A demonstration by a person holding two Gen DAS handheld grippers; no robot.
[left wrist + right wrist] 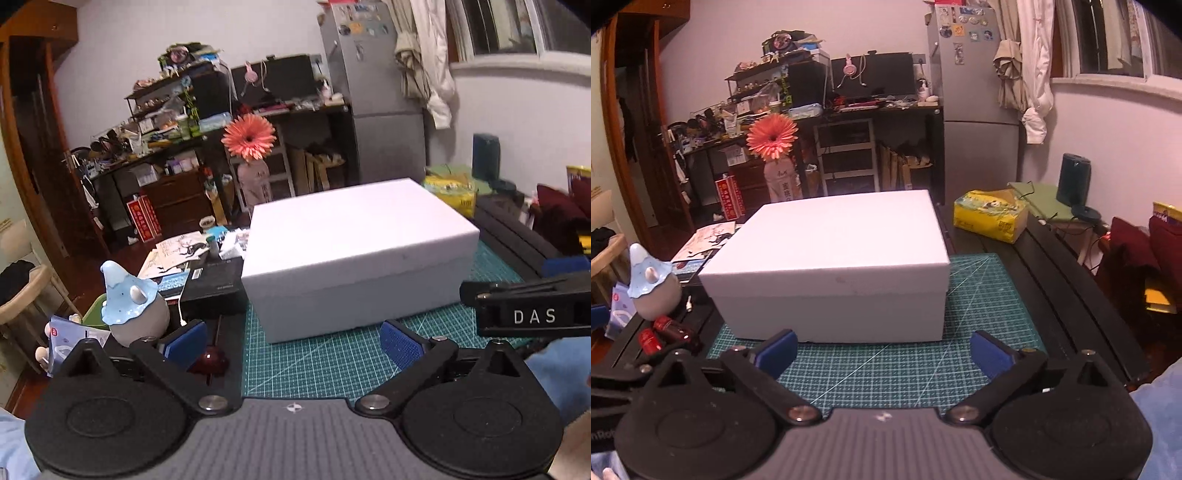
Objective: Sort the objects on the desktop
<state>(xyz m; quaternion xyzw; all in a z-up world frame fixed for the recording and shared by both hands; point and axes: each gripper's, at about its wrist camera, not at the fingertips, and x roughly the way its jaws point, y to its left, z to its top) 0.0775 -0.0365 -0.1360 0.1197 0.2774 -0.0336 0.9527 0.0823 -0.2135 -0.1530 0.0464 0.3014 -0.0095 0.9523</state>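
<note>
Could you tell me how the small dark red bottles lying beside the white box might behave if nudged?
The small dark red bottles lie on their sides, so they would probably roll. Their glossy surface suggests they are slippery and possibly fragile glass.

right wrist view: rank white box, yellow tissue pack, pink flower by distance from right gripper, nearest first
1. white box, on the green mat straight ahead of the right gripper.
2. yellow tissue pack, behind the box, to the right.
3. pink flower, beyond the box's far left corner.
</note>
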